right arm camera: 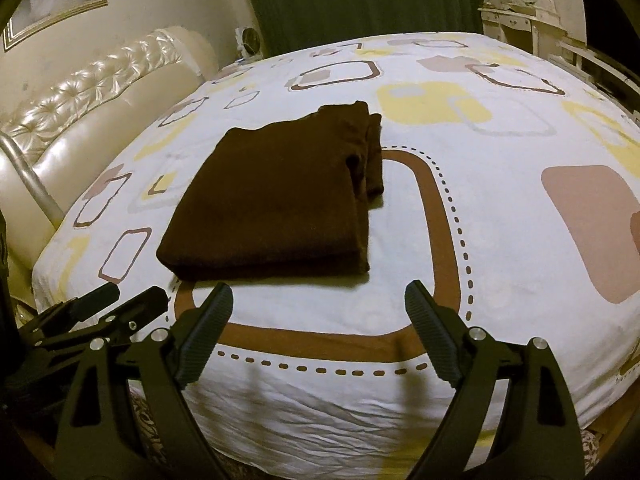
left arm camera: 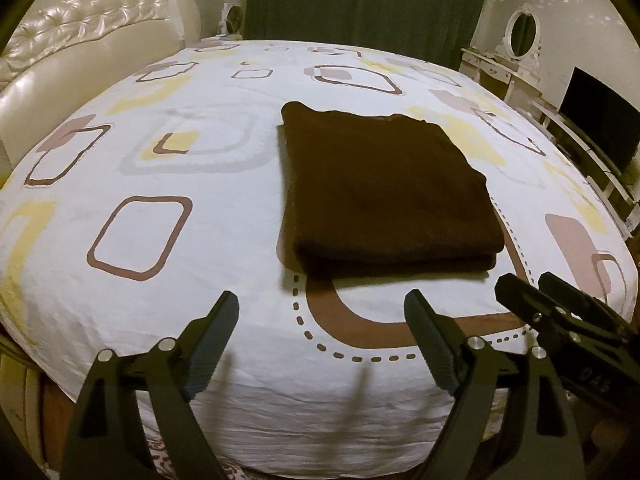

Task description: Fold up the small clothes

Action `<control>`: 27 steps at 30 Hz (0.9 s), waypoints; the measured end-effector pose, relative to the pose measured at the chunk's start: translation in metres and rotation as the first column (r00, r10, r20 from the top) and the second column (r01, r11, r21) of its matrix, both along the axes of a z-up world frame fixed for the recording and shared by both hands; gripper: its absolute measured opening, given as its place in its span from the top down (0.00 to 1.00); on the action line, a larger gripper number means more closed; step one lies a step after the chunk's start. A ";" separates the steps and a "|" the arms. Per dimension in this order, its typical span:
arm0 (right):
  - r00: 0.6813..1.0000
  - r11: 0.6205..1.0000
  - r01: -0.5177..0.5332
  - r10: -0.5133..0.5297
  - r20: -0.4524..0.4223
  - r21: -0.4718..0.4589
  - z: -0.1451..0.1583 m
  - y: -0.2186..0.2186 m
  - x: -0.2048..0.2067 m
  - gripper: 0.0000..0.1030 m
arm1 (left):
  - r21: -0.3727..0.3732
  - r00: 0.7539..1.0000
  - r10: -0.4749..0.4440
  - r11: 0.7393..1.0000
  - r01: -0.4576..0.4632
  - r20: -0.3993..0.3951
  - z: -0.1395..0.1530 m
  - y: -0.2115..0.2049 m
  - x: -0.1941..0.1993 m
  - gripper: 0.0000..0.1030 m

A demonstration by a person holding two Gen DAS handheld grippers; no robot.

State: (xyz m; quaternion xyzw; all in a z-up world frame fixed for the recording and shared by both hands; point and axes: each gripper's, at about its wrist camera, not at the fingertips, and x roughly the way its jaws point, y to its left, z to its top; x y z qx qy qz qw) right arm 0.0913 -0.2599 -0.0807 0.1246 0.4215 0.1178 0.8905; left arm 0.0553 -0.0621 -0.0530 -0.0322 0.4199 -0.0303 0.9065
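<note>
A dark brown garment (left arm camera: 380,188) lies folded into a flat rectangle on the white patterned bedsheet (left arm camera: 200,292). It also shows in the right wrist view (right arm camera: 276,204), with bunched layers at its far right corner. My left gripper (left arm camera: 320,312) is open and empty, held above the bed's near edge, a short way in front of the garment. My right gripper (right arm camera: 320,304) is open and empty, also in front of the garment's near edge. Each gripper shows in the other's view: the right gripper (left arm camera: 532,284) and the left gripper (right arm camera: 132,292).
A cream tufted headboard (left arm camera: 92,36) runs along the bed's left side. A dark green curtain (left arm camera: 360,4) hangs behind. A white dresser with an oval mirror (left arm camera: 520,36) and a black monitor (left arm camera: 600,116) stand at the right.
</note>
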 end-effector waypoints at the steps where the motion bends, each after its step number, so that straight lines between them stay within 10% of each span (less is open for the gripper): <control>1: 1.000 1.000 0.000 0.000 -0.001 -0.001 0.000 0.000 0.000 0.15 | 0.002 1.000 0.001 1.000 -0.001 -0.001 0.000 0.000 0.000 0.19; 27: 1.000 1.000 0.002 -0.002 -0.007 0.003 -0.001 0.003 -0.004 0.15 | 0.072 0.999 0.039 0.997 -0.038 -0.008 -0.003 0.001 0.001 0.18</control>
